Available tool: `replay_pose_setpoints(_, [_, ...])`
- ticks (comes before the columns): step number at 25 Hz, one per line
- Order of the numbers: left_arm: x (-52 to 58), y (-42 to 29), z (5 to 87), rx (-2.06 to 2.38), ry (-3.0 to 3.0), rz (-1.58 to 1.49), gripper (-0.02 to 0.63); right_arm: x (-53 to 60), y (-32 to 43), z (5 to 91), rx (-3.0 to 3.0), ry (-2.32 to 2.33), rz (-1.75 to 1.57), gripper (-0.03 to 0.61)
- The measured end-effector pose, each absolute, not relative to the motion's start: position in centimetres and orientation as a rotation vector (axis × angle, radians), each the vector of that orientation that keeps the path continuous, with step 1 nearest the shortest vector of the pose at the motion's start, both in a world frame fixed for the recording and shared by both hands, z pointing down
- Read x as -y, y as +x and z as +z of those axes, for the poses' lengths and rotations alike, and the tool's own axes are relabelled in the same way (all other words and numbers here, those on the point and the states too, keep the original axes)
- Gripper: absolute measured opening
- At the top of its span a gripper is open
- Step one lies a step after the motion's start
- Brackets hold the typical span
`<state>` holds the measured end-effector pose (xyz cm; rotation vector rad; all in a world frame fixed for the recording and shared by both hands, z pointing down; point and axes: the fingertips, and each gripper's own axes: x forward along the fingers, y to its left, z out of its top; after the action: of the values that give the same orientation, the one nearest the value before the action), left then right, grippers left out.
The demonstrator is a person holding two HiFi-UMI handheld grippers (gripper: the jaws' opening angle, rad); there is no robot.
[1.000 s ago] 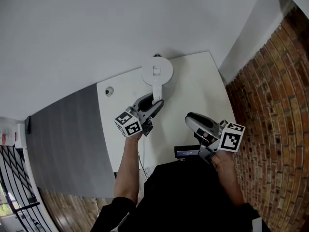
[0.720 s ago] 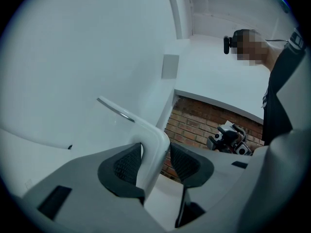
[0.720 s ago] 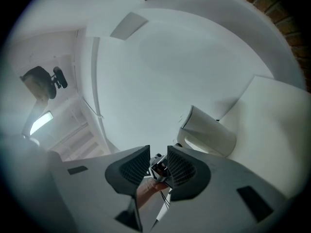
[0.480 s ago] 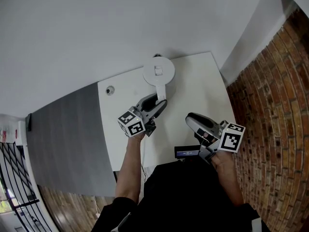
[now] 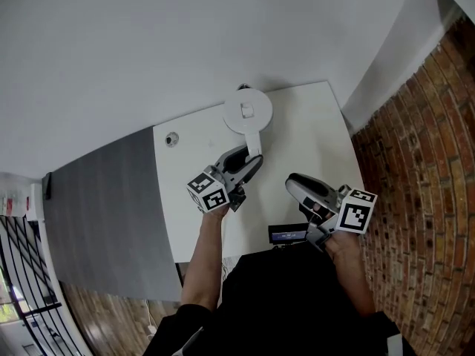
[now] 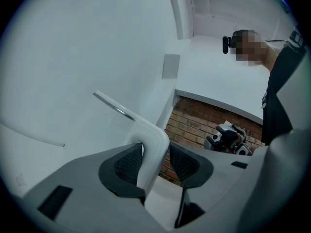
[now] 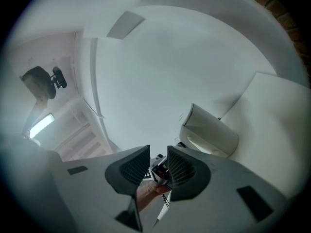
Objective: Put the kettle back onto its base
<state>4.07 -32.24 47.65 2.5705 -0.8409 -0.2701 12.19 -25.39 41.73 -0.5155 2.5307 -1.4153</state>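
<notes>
Left hand-held gripper (image 6: 154, 152), jaws just closing, pinches curved handle (image 6: 148, 130) of white plastic kettle (image 5: 247, 111); right hand-held gripper (image 7: 158, 154) spread, empty. Risk: kettle pivots between pads, seats askew on base.

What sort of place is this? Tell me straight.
Likely an indoor tea or break corner, perhaps an office: a white electric kettle, a plain white rectangular table, and a red brick wall alongside.

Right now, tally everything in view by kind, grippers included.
kettle: 1
grippers: 2 (left gripper, jaws just been closing, now on the kettle's handle; right gripper, open, empty)
table: 1
small round object on the table: 1
dark device with lit display: 1
Total: 6
</notes>
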Motion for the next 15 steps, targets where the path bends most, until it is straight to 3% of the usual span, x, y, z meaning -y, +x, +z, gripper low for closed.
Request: replay_pose_setpoints(15, [32.3,4.3,48.0,0.818,2.58,-0.261,0.19,26.5,12.1,42.1,-2.524,-0.493,-1.432,0.101])
